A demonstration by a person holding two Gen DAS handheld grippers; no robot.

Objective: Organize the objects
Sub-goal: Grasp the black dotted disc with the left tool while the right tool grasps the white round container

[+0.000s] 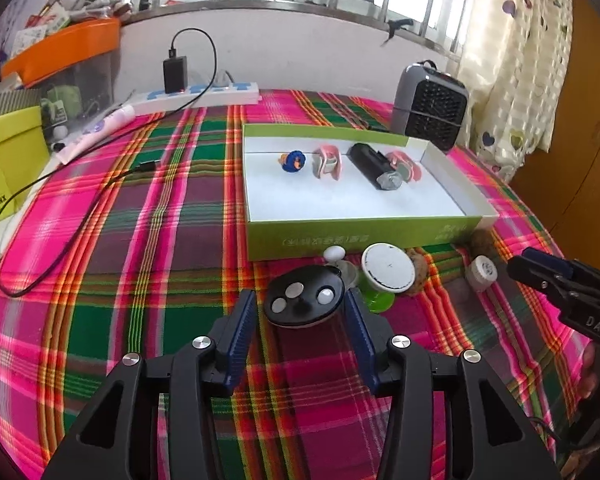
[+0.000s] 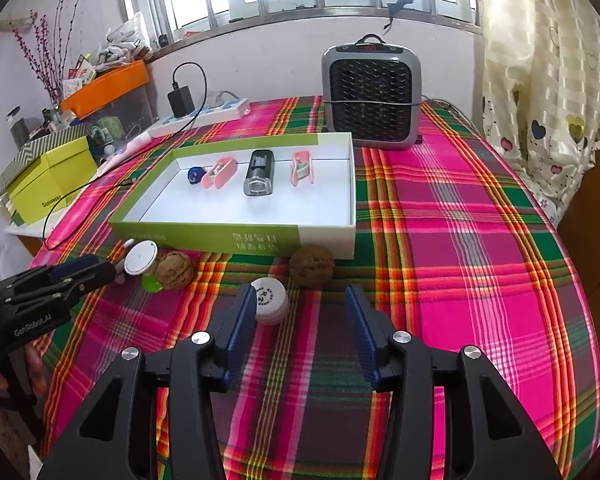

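Lining up two pickups, as I read it; nothing gripped yet.

- L tongs: spread, straddling black disc w/ 3 silver studs; pads not touching it that I can tell.
- R tongs: spread, white cap just by the left pad, off-centre in the gap.
- Next, my judgement: squeeze L on disc, lift, carry into box. R needs a small shift left to centre the cap before closing.

Count, loose on bench in front of box:
- black disc ×1
- white cap ×1
- walnuts ×2
- white round lid on green base ×1
- small white knob ×1

In box:
- pink clips ×2
- black cylinder ×1
- blue bit ×1

Beyond: heater ×1, power strip ×1.
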